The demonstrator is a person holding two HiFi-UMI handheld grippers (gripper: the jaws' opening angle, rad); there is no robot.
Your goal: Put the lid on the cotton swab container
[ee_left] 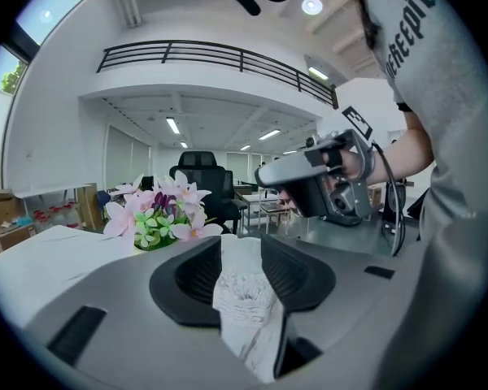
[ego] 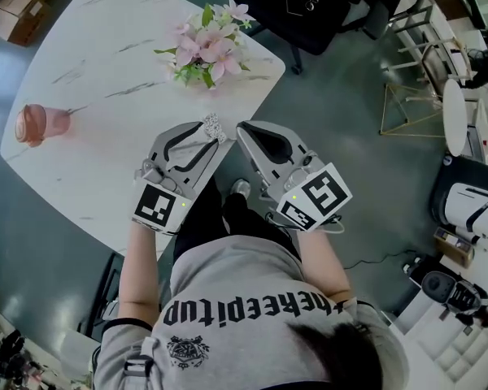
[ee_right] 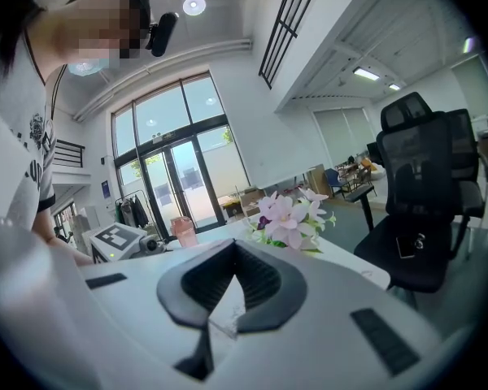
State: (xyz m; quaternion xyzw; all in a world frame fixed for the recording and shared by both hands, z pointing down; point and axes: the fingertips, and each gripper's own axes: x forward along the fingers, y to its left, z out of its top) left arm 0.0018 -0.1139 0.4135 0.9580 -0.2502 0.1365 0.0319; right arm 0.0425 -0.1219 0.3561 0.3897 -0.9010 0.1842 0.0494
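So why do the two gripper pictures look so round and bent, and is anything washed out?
Left gripper view: the wide-angle lens bows the balcony railing and darkens the corners; the lid near the lens is slightly soft. Right gripper view: same bulge, and the glass doors glare bright. Head view: even light, soft shadows on the table.

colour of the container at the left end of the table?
The container is translucent pink. It shows best in the head view.
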